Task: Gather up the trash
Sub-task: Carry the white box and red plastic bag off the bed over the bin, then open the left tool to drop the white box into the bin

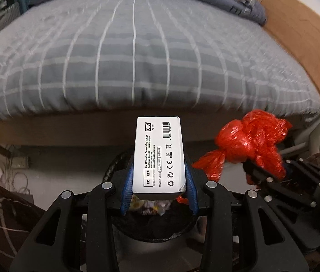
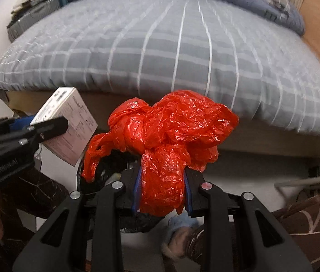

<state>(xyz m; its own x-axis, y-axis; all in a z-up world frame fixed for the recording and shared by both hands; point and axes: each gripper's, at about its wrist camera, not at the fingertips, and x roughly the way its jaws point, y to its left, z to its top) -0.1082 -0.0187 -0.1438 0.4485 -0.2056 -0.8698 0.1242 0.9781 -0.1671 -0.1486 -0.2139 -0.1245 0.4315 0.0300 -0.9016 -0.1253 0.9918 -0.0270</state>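
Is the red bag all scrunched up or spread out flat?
Scrunched up. The red bag is a crinkled, knotted bundle squeezed between the right gripper fingers.

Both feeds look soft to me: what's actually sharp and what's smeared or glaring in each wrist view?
Left wrist view: the white rectangular cardboard box in the left tongs is crisp, its print legible; the grey checked bed cover is motion-smeared and fisheye-bulged. Right wrist view: the crumpled red plastic bag in the right tongs is sharp with small specular glints; the cover behind streaks.
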